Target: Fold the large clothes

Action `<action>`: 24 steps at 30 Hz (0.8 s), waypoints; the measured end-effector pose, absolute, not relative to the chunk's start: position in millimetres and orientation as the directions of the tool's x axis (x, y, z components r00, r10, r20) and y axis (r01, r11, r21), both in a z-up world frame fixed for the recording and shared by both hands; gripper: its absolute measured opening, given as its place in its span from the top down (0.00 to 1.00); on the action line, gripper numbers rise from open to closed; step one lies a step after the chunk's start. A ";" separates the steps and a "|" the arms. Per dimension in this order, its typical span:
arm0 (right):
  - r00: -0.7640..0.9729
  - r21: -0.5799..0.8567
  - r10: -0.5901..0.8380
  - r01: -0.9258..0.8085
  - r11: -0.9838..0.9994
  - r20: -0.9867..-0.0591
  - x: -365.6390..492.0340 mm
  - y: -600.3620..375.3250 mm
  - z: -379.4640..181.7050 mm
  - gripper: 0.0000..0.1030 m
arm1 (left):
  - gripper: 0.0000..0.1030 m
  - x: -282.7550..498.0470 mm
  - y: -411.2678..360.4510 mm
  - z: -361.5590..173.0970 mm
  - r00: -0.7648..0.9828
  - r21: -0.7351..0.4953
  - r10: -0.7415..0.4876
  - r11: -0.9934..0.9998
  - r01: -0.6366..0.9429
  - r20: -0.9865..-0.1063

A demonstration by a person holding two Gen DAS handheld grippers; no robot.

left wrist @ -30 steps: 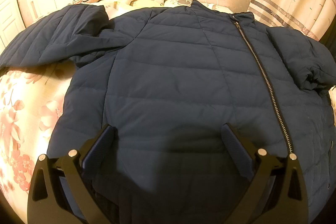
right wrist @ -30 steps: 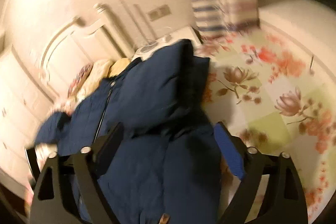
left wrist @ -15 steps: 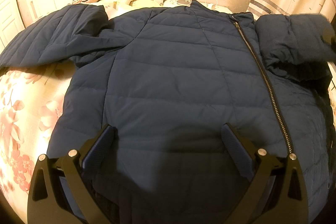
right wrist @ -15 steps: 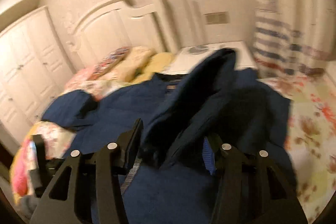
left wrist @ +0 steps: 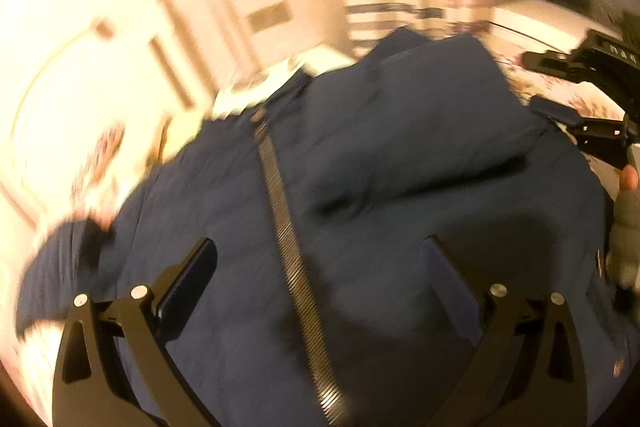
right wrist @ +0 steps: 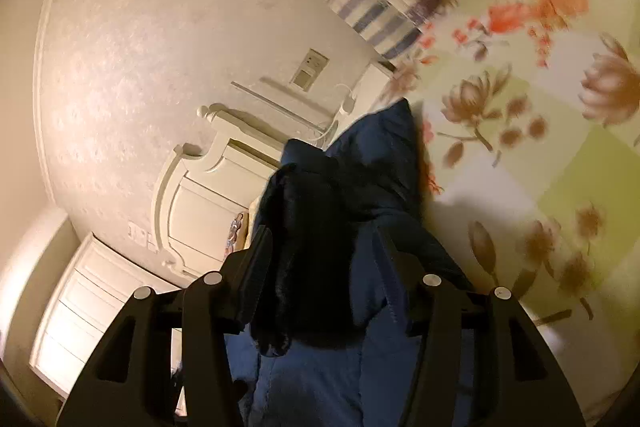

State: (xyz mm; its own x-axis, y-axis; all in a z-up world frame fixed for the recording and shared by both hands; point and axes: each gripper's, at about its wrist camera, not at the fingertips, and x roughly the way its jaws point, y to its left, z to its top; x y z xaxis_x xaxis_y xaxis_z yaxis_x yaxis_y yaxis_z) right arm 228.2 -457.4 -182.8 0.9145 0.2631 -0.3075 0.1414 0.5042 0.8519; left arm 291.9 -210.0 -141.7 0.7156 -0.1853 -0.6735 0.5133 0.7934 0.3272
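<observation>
Since half a second ago: my right claw (right wrist: pixel 324 267) has carried the sleeve (left wrist: pixel 420 131) of the navy quilted puffer jacket (left wrist: pixel 360 267) from upright in the air across onto the chest, so the first inward fold is nearly laid.
Left view change: a second ago my left claw (left wrist: pixel 320 275) looked squarely up the jacket; now the view is swung and blurred, with the dark metal zip (left wrist: pixel 288 227) running between its fingers.
Left claw: spread wide over the lower front, holding nothing that I can see.
Right claw: fingers partly closed on a dark bunch of the sleeve's cuff end; in the left view it shows at the far right edge beside the folded sleeve.
Where the jacket lies: front up on the bed with the floral sheet (right wrist: pixel 540 131), collar toward the cream carved headboard (right wrist: pixel 200 195).
Meaning for the task: I judge one sleeve as good as folded and the other sleeve (left wrist: pixel 60 267), lower left, not yet brought in.
Material: padded, slick shell with stitched horizontal channels; I expect it to spring back and slide rather than crease.
Shapes: the folded sleeve makes a thick slanted slab with a soft shadowed edge; the zip is a straight ribbed line.
Sheet: smooth, printed with pink and orange flowers on pale green and cream squares.
</observation>
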 end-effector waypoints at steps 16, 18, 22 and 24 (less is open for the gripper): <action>0.915 0.834 0.238 0.159 0.529 -0.325 229.1 -457.5 -184.7 0.48 | 0.83 328.5 -214.3 -103.8 0.624 -0.068 -0.524 0.794 0.603 -0.579; 0.913 0.825 0.227 0.172 0.538 -0.339 229.0 -456.8 -184.2 0.45 | 0.84 344.5 -168.1 -92.7 0.635 -0.232 -0.562 0.816 0.529 -0.531; 0.914 0.838 0.233 0.172 0.517 -0.332 228.1 -460.4 -187.7 0.45 | 0.85 383.0 -68.7 -91.2 0.649 -0.519 -0.603 0.779 0.352 -0.464; 0.914 0.835 0.230 0.175 0.521 -0.335 228.5 -460.0 -187.3 0.45 | 0.86 397.3 -29.1 -101.0 0.669 -0.571 -0.575 0.777 0.266 -0.471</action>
State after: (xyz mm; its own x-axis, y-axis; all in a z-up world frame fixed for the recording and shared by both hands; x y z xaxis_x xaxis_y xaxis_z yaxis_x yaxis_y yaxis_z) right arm 228.5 -460.0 -187.3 0.9137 0.2299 -0.3351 0.1752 0.5213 0.8352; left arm 397.3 -29.1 -101.0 0.6692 -0.5751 -0.4707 0.2655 0.7766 -0.5713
